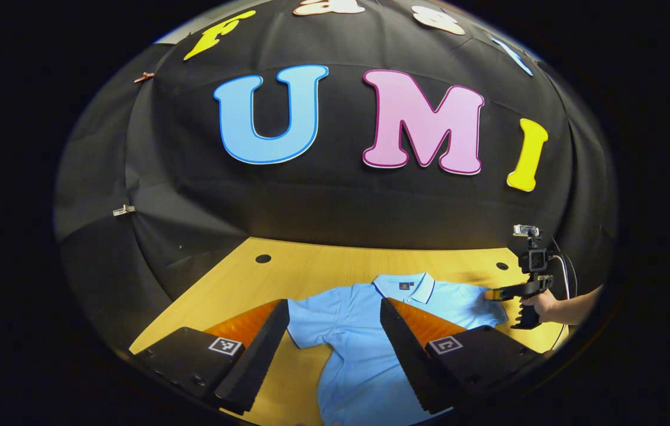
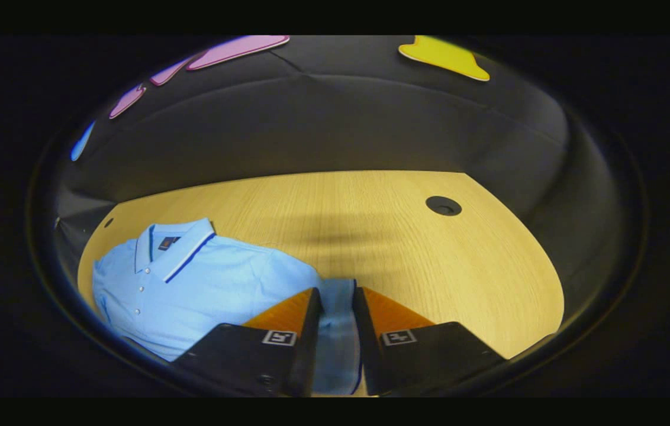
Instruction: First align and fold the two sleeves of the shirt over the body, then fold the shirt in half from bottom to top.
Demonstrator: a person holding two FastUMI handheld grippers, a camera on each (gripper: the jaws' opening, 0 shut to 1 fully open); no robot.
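Observation:
A light blue polo shirt (image 1: 358, 361) lies flat and face up on the wooden table (image 1: 323, 266), collar toward the far wall. My left gripper (image 1: 333, 307) hovers open above the shirt's chest and the sleeve (image 1: 311, 319) on that side, its jaws wide apart with nothing between them. In the right gripper view the shirt (image 2: 205, 284) spreads to the left, and its other sleeve (image 2: 338, 331) runs up between the fingers of my right gripper (image 2: 337, 293), which is shut on it. The left gripper view shows that right gripper (image 1: 492, 294) at the sleeve's edge, held by a hand (image 1: 539, 305).
Round cable holes sit in the tabletop, one at the far left (image 1: 263, 258), one at the far right (image 1: 502, 266), also seen as a hole (image 2: 443, 205) in the right gripper view. Bare wood (image 2: 418, 254) stretches right of the shirt. The black cloth wall closes the back.

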